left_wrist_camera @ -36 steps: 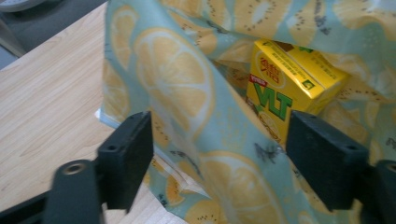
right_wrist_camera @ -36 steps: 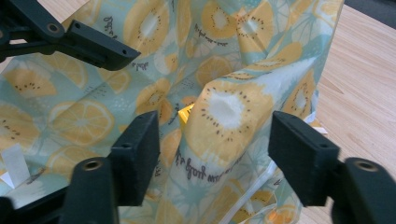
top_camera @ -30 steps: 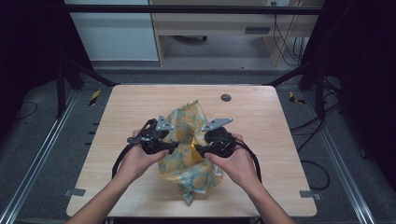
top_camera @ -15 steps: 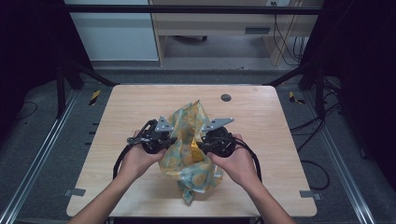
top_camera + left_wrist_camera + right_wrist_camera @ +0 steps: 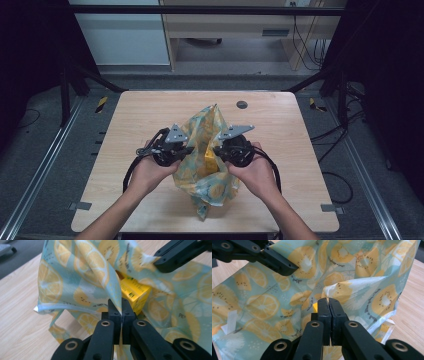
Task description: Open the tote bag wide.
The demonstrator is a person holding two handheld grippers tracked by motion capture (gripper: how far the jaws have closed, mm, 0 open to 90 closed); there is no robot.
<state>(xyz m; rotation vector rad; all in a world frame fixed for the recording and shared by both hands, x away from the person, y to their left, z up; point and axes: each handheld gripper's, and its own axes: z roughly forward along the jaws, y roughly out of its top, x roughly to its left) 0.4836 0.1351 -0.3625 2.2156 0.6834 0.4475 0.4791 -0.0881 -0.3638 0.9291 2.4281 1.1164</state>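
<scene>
A light-blue bag (image 5: pixel 207 125) printed with lemon and kiwi slices stands crumpled at the table's middle, with a yellow box (image 5: pixel 211 161) inside it. My left gripper (image 5: pixel 189 150) is at the bag's left side, shut on a fold of the bag (image 5: pixel 75 272) just in front of the yellow box (image 5: pixel 133 291). My right gripper (image 5: pixel 216 149) is at the bag's right side. Its jaws have just been closing and now pinch the bag's (image 5: pixel 362 270) pale inner edge. In each gripper view the other gripper's black jaw holds the bag higher up.
The bag rests on a light wooden table (image 5: pixel 140 115) with a dark round grommet (image 5: pixel 242 104) near its far edge. Black cables loop from both grippers toward the front edge. A white label (image 5: pixel 230 317) is stuck on the bag.
Both hands have stayed at the bag's sides. The bag's upper part has drawn in narrower between the two grippers, whose jaws now pinch its fabric.
</scene>
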